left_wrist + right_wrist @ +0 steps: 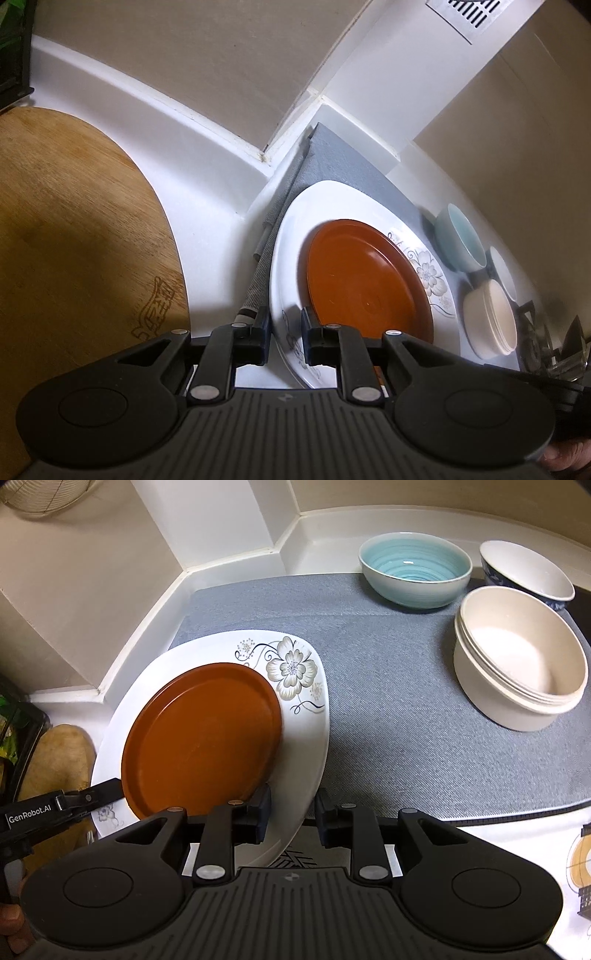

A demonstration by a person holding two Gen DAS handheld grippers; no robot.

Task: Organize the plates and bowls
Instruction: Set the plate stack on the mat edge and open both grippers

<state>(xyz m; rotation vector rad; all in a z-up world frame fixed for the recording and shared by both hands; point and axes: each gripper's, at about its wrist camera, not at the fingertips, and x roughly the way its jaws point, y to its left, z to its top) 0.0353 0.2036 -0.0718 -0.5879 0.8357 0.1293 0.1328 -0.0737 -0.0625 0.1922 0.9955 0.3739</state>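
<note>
Two grippers, left [283,334] and right [291,818], each straddle the white floral plate's [303,746] rim, jaws partly spread.

We see open grey woven mat [388,709] between the white flower-patterned plate [295,672] and three bowls crowded at its far right: pale blue ribbed [413,568], cream stacked [517,664], blue-and-white patterned [524,572]. Leftward, the white wall corner [221,524] hems that plate in.

The brown plate [201,734] looked matt and smooth, like plastic. The white flowered plate [299,672] under it was glossy, glazed ceramic. The grey mat [388,701] showed a woven cloth texture. The cutting board [74,229] was grainy wood. The blue bowl [413,568] had a shiny ribbed glaze.
</note>
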